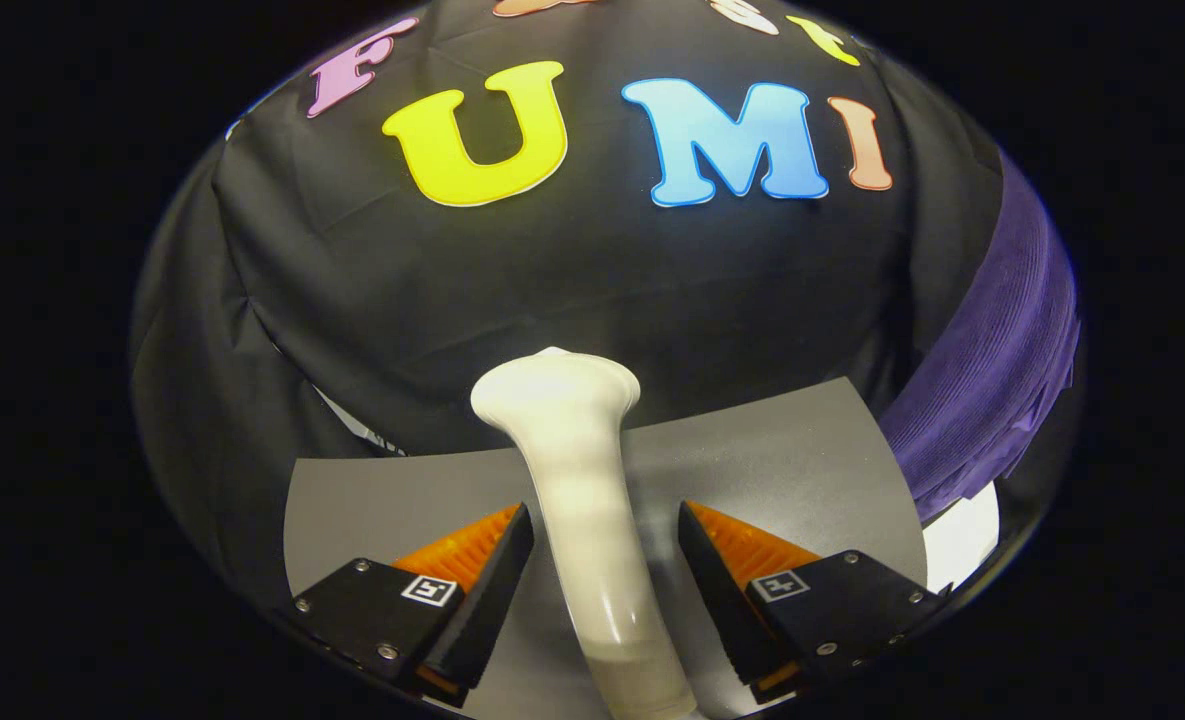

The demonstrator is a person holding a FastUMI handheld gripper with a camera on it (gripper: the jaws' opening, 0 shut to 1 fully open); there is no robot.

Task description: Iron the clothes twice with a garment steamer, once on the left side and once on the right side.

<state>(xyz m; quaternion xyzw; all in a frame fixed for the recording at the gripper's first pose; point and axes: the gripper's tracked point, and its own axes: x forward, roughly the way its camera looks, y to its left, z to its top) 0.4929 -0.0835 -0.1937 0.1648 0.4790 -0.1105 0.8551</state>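
The garment steamer [587, 480], a smooth, glossy white handle flaring to a rounded head, stands between the fingers of the tool [605, 550], which sit apart on either side. It rises from the matte grey surface [792, 450]; ribbed purple clothes [992, 370] hang to the steamer's right.

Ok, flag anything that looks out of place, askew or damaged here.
Nothing stands out. The white steamer lies on the grey mat, its handle between the open gripper fingers, neither pressing on it. The purple garment hangs off to one side in folds, beyond the mat. No spill or damage shows.
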